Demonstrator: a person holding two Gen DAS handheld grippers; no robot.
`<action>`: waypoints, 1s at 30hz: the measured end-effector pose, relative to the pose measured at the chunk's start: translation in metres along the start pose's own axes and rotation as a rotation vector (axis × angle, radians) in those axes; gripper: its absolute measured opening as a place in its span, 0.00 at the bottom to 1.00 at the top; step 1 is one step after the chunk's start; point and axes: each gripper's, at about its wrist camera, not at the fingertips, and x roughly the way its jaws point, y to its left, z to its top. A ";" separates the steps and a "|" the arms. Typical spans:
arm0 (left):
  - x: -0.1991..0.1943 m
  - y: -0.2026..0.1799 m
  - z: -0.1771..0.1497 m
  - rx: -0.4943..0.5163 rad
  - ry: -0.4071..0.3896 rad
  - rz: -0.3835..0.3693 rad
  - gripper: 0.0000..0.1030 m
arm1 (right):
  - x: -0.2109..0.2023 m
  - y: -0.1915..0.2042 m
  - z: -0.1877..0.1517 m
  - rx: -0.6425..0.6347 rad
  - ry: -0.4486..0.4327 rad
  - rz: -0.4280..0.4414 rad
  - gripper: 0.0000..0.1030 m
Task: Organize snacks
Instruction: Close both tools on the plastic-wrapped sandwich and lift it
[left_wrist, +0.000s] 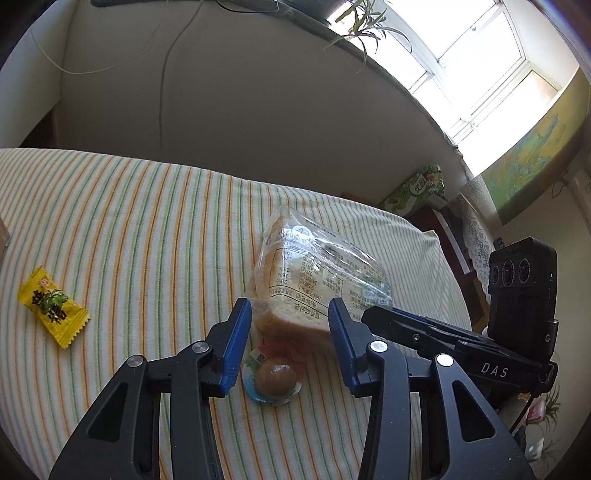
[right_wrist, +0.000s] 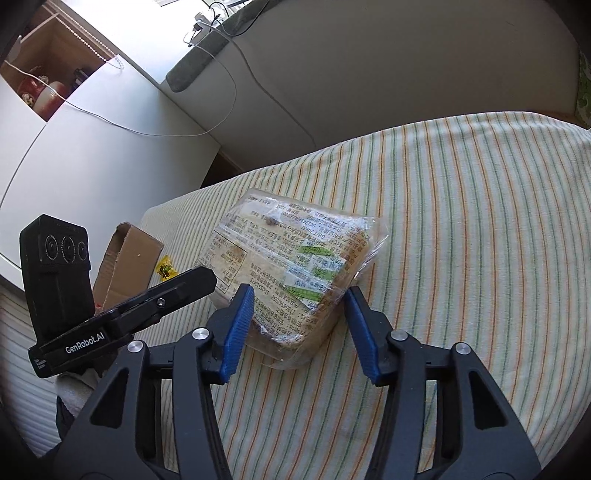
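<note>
though unclasped, bread bag (right_wrist: 295, 266) between right hand-held gripper (right_wrist: 300, 314) fingers

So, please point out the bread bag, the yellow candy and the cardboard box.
bread bag (right_wrist: 295, 266): right wrist view, printed top face.
yellow candy (left_wrist: 53, 306): left wrist view, wrapper middle.
cardboard box (right_wrist: 127, 258): right wrist view, brown flap.

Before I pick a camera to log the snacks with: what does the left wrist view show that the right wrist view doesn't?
Left wrist only: the jelly cup between the open left gripper's fingers, and a plant by the window. Right wrist only: the cardboard box and a white cabinet. Both: the bread bag, the yellow candy, the striped cloth. The right gripper is open too.
</note>
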 end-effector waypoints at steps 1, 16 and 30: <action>0.001 -0.001 0.000 0.004 0.003 0.002 0.40 | -0.001 -0.001 0.000 0.001 0.000 0.003 0.45; -0.014 -0.008 0.016 0.068 -0.076 0.056 0.56 | -0.010 -0.017 -0.002 0.034 0.003 0.032 0.46; 0.039 0.020 0.043 -0.042 0.091 -0.054 0.60 | 0.007 0.003 0.008 -0.008 0.011 0.032 0.67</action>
